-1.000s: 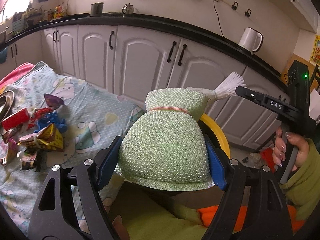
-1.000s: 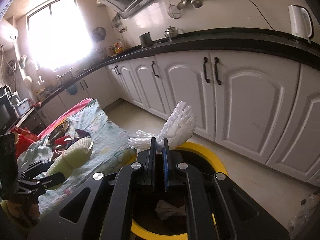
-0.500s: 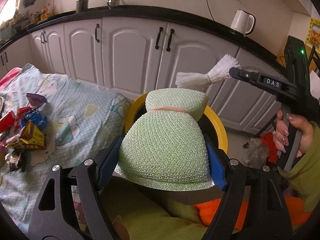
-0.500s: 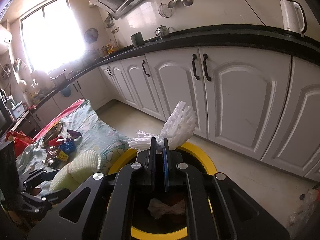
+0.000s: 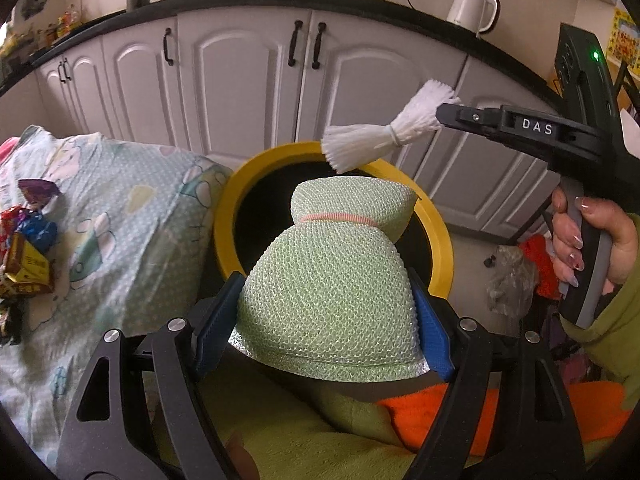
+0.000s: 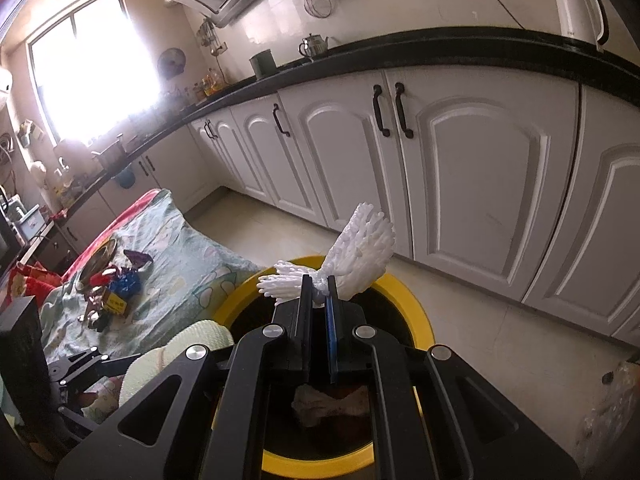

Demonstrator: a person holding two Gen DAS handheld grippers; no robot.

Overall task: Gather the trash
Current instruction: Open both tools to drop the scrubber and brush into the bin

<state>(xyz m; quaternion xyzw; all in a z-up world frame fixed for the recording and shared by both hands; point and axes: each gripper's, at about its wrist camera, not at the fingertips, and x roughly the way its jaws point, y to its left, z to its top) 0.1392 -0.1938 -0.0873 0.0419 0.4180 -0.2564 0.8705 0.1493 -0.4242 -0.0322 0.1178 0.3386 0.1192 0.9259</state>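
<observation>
Trash in my left hand-held gripper (image 5: 324,316) is a green mesh pouch (image 5: 332,280), clamped between both pads over the yellow-rimmed bin (image 5: 440,236). My right hand-held gripper (image 6: 319,300) pinches a white tied plastic tuft (image 6: 356,256) above the bin's far rim. Candy wrappers (image 5: 28,248) lie on the bed (image 5: 120,216).

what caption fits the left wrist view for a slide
Left gripper holds a green mesh bundle over the yellow-rimmed bin; right gripper brings a white tassel.

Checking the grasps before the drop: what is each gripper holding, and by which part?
Left gripper clamps the green mesh pouch across its wide lower body. Right gripper pinches the white tassel at its tied middle.
</observation>
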